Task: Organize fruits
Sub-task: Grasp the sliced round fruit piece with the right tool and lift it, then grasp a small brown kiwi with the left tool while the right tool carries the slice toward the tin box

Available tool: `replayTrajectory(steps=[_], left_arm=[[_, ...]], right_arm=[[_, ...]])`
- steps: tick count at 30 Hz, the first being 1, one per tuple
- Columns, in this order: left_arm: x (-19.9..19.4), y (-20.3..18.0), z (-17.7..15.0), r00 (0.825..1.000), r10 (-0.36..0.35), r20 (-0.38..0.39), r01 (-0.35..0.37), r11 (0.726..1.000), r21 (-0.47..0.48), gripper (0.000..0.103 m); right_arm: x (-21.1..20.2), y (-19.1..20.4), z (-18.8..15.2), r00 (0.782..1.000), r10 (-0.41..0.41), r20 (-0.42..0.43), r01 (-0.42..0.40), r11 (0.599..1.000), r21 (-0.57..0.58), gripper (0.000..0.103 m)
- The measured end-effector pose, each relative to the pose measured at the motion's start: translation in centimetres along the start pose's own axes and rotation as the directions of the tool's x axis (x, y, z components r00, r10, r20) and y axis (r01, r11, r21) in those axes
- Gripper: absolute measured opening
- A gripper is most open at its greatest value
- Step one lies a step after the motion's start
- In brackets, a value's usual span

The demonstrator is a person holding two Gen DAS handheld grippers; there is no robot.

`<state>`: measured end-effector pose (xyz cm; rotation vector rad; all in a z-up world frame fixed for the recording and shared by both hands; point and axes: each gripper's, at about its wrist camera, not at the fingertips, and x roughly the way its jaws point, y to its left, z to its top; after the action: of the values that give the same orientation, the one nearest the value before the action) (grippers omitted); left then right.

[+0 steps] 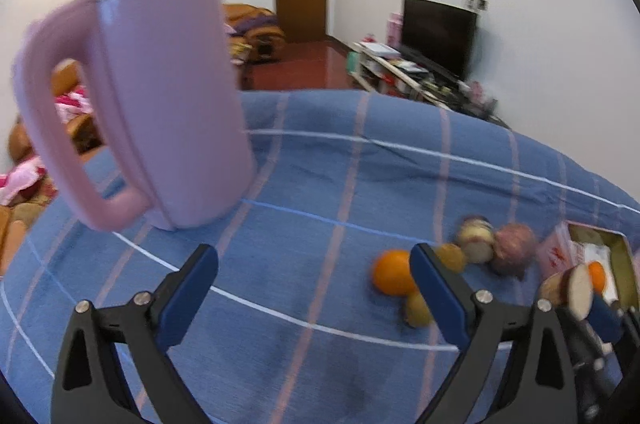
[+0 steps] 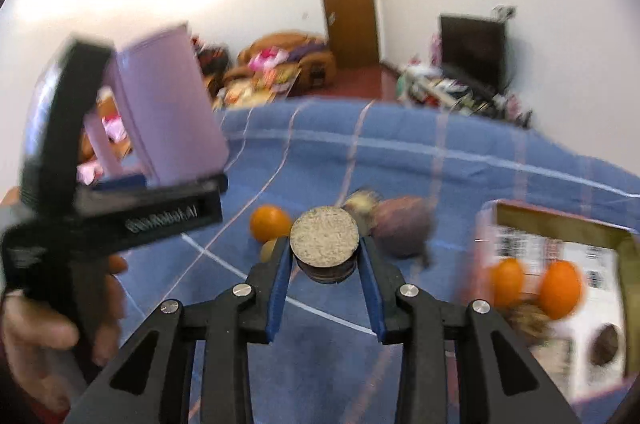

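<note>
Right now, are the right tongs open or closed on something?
Closed on a fruit slice. In the right wrist view, the right tongs press both blue pads against the round cut slice, held above the blue cloth.

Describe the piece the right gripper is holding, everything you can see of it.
The cut fruit piece is a short round slice, like a halved fruit, with a flat, pale, speckled cut face turned toward the camera and a dark brownish rind below. It sits clamped between the right gripper's blue fingers, one pressing each side, held above the blue striped cloth. Motion blur hides finer detail.
</note>
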<state>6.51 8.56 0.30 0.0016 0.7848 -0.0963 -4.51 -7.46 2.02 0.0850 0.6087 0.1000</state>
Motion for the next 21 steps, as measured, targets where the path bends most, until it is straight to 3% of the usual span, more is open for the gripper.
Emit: replayTrajectory(steps=[2,4,6,8,17,20,21], left_arm=[[0.4,-0.8,-0.4,0.994,-0.089,-0.058,0.088,0.996,-0.017,0.084],[1.1,-1.6,-1.0,0.978,-0.165,-0.125,0.16,0.986,-0.049,0.075],[1.8,-2.9,-1.7,0.966,-0.191,-0.174,0.189,0.982,-0.027,0.054],[2.2,-4.3,-2.4,0.971,-0.149,-0.188,0.159,0.987,0.038,0.043],[3.5,-5.8,-3.0,0.985,-0.055,-0.162,0.077,0.988,0.135,0.045],[3.5,-5.0,-2.8,0.987,-0.055,-0.149,0.076,0.988,0.135,0.027],[3.6,-4.5,-2.6,0.987,-0.059,-0.15,0.078,0.989,0.126,0.027]], right_arm=[[-1.6,-1.1,-0.5,0.999,-0.027,0.031,0.027,1.0,0.014,0.036],[-2.6,-2.2,-1.0,0.997,-0.061,0.049,0.06,0.998,0.021,0.036],[-2.9,-3.0,-1.3,0.995,-0.082,0.055,0.081,0.996,0.033,0.036],[-3.0,-3.8,-1.7,0.996,-0.078,0.049,0.076,0.996,0.051,0.036],[-3.6,-3.8,-1.7,0.997,-0.051,0.049,0.049,0.997,0.053,0.036],[-3.3,-3.9,-1.9,0.998,-0.047,0.035,0.044,0.997,0.065,0.036],[-3.3,-4.0,-1.9,0.998,-0.048,0.031,0.045,0.997,0.065,0.036]])
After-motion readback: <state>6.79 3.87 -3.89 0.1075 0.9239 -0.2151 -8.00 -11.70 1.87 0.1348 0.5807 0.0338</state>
